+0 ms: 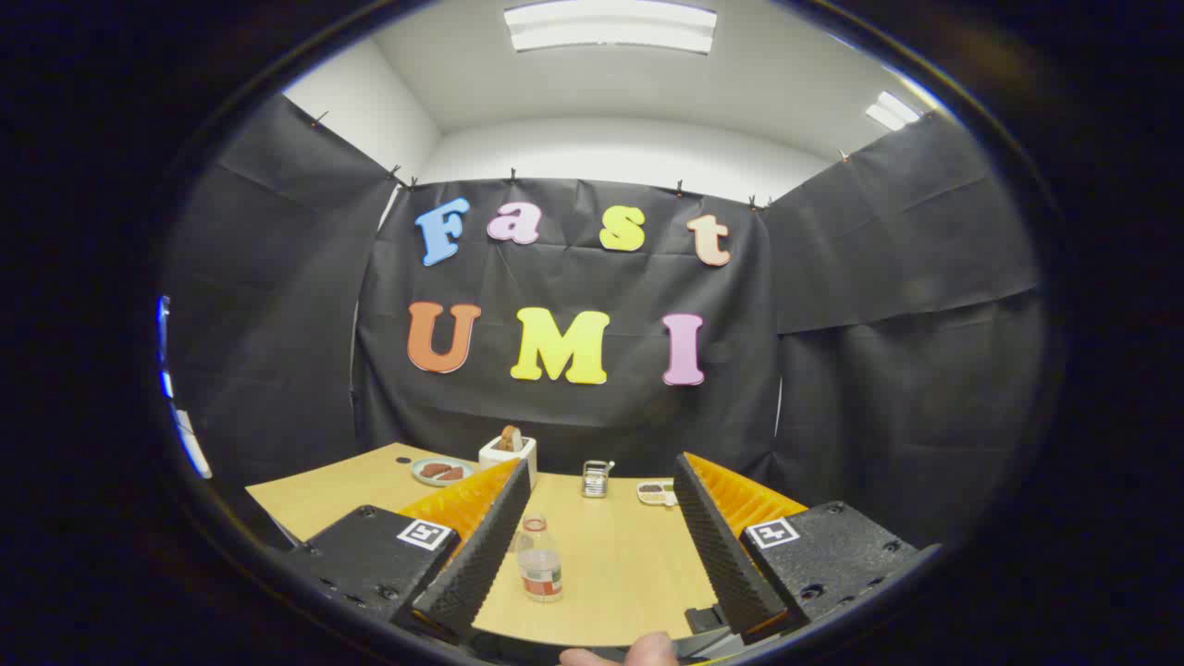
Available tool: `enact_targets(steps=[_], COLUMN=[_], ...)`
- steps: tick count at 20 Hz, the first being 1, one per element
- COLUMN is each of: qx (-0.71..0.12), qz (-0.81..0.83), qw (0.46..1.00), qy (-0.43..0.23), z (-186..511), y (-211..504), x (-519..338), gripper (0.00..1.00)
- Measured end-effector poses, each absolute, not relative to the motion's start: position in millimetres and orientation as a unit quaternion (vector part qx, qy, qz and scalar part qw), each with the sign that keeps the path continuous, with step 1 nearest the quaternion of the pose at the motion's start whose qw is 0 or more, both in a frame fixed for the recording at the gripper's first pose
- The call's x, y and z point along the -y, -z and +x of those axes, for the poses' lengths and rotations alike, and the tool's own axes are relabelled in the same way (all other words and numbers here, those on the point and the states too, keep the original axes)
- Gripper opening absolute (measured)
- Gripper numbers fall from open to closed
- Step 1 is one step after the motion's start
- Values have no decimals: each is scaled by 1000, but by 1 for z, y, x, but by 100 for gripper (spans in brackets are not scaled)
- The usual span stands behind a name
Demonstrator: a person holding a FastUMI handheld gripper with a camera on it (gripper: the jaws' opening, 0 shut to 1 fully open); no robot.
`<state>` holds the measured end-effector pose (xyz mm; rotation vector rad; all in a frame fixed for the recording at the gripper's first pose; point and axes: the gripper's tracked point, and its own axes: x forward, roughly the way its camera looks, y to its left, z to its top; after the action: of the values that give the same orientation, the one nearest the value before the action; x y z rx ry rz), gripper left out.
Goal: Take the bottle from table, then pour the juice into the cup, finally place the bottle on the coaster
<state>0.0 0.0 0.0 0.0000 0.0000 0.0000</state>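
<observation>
Wooden table [620, 592] fills the lower middle; your claw [601, 518] is spread wide, holding nothing, with the bottle [539, 561] upright between its fingers, nearer the left one. Far-edge items are too small to identify.

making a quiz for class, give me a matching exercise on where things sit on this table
Things:
1. bottle
2. plate
3. white box
4. metal holder

Places:
a. near the wall, just beside the plate
b. between the open fingers of the hand-held gripper
c. beyond the fingers, mid table
d. far side, holding reddish pieces

Pairs: 1-b, 2-d, 3-a, 4-c
</observation>
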Motion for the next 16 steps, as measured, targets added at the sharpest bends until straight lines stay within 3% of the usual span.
enact_targets(steps=[16], qx=[-2], qz=[7], qw=[1000], qy=[-23], z=[6], y=[-6], x=[-21], gripper=[100])
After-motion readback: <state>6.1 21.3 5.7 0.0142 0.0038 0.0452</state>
